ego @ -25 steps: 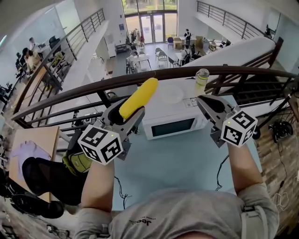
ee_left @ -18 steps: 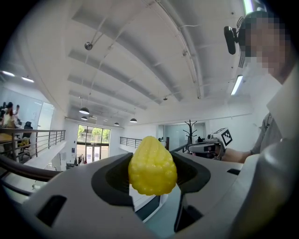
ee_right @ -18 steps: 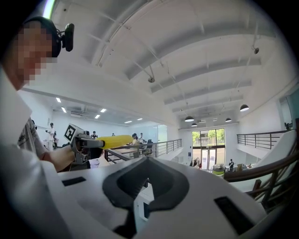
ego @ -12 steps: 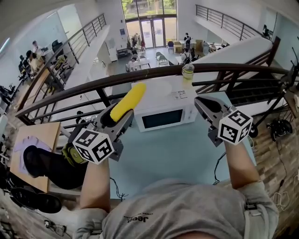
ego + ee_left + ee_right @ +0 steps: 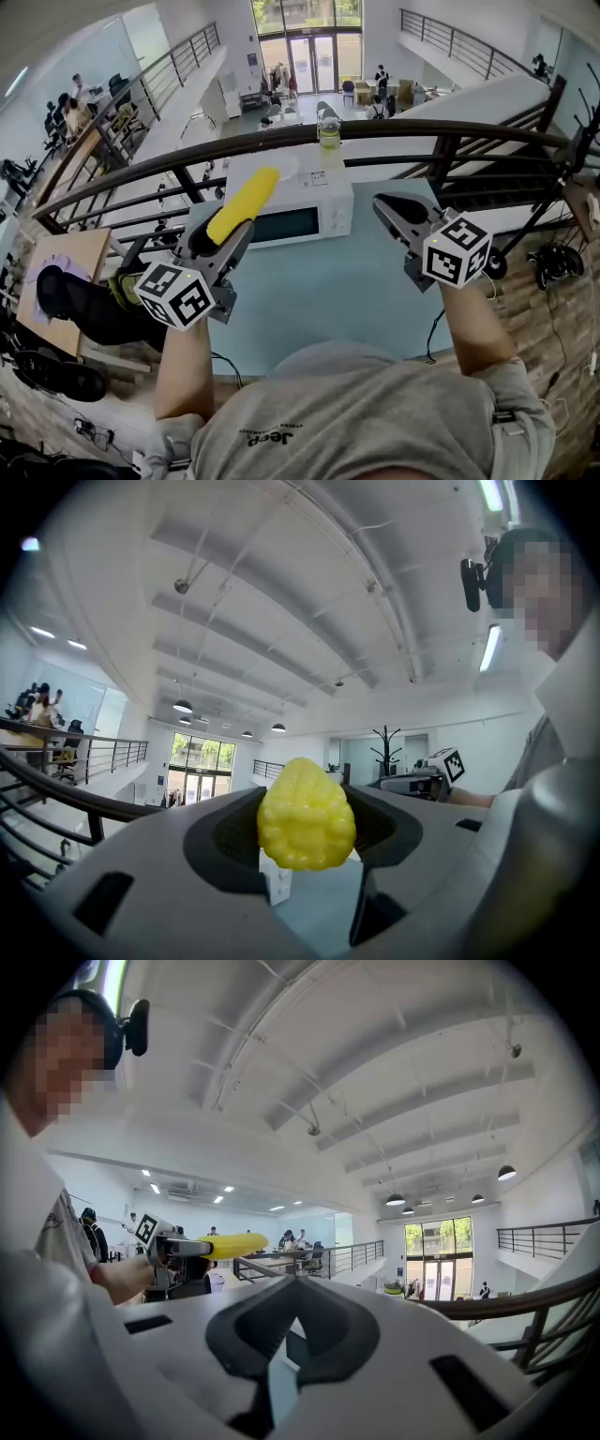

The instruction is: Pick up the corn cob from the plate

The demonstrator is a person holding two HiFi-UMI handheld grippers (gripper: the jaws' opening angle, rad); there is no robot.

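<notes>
A yellow corn cob (image 5: 242, 204) sticks forward and up out of my left gripper (image 5: 221, 236), which is shut on its lower end and held level in the air. In the left gripper view the cob's blunt end (image 5: 306, 815) fills the gap between the jaws. My right gripper (image 5: 387, 204) hangs level at the right with its jaws together and nothing in them; in its own view the right gripper (image 5: 292, 1290) shows the pads meeting. A white plate (image 5: 281, 167) lies on top of the microwave, beyond the cob.
A white microwave (image 5: 292, 214) stands at the far edge of the light blue table (image 5: 319, 291), with a jar (image 5: 329, 131) on top. A dark railing (image 5: 422, 133) runs behind it. A black bag (image 5: 89, 314) and a wooden board (image 5: 66, 262) lie at the left.
Both grippers have drawn back from the microwave, which now looks smaller and further left. The cob has stayed in the left gripper. The right gripper stays shut.
</notes>
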